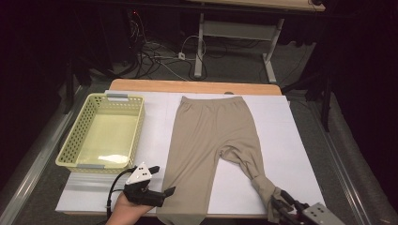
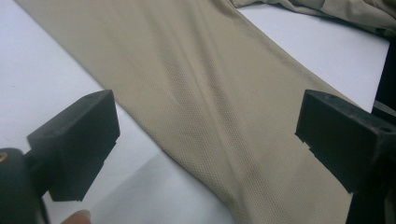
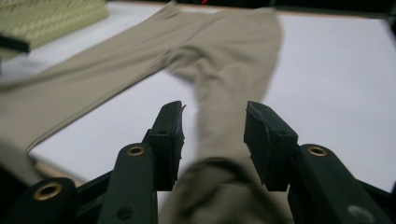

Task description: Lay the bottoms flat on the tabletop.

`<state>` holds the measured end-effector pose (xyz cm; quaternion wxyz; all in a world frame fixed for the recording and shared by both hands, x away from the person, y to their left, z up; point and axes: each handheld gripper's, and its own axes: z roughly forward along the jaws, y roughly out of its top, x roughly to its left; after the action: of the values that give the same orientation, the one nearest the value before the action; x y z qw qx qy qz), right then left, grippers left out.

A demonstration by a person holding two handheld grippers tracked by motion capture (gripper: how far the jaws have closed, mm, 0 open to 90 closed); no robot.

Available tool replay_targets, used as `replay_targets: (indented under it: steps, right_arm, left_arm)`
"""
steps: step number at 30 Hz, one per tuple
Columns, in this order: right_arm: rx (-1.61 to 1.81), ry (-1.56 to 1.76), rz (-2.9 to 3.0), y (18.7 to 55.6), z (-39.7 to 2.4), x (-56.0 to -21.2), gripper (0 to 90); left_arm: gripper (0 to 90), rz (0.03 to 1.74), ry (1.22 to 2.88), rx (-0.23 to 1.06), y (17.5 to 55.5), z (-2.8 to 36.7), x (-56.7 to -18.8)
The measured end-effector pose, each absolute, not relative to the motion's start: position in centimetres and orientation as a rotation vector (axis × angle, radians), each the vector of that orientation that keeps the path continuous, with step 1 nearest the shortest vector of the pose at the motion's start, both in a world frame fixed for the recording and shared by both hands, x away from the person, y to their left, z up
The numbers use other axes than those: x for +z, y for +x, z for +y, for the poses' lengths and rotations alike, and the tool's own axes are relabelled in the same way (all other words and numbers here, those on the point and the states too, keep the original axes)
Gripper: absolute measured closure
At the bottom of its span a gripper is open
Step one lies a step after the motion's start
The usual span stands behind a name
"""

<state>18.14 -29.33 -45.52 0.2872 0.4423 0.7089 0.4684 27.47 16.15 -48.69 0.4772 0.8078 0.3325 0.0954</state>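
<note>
Item: beige leggings (image 1: 211, 136), laid flat on the white table cover (image 1: 291, 140), waistband at the far edge, legs running toward us.

Nearest, right: we have the right gripper (image 1: 281, 206) at the near right corner, at the cuff of the right leg. In the right gripper view its jaws stand partly apart, with the bunched cuff (image 3: 219, 186) lying between them; the pads do not visibly press the cloth, so we judge no firm hold. That leg is twisted and gathered from the knee down.

Nearest, left: the left gripper (image 1: 162, 192), in a hand (image 1: 126, 211) at the near edge, sits just beside the outer edge of the left leg. In the left gripper view its jaws gape wide over the smooth leg fabric (image 2: 210, 102), holding nothing.

Farther, left: a pale yellow basket (image 1: 70, 140), nothing in it, well apart from the garment.

Status: we judge the work barely begun. The leggings are spread, not folded; the right leg needs straightening, and any folding and transfer to the basket remains.
</note>
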Motion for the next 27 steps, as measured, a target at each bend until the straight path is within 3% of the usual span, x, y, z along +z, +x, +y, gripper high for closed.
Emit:
replay_targets:
  steps: [4, 9, 13, 27]
  right_arm:
    - [1.108, 1.191, 2.002, 19.6, -28.0, -47.4, 58.1]
    - [1.047, 1.229, 2.026, 20.1, -28.6, -48.2, 78.9]
    - [1.086, 1.178, 2.014, 19.2, -28.5, -47.1, 84.9]
    - [1.260, 0.939, 2.168, 15.7, -24.1, -45.3, 85.7]
  left_arm:
    - [5.3, 0.812, 1.969, 0.234, 27.4, 16.2, -48.7]
    - [5.3, 0.811, 1.972, 0.228, 27.5, 16.2, -48.7]
    - [5.3, 0.810, 1.974, 0.226, 27.5, 16.2, -48.7]
    - [5.3, 0.809, 1.973, 0.222, 27.5, 16.2, -48.7]
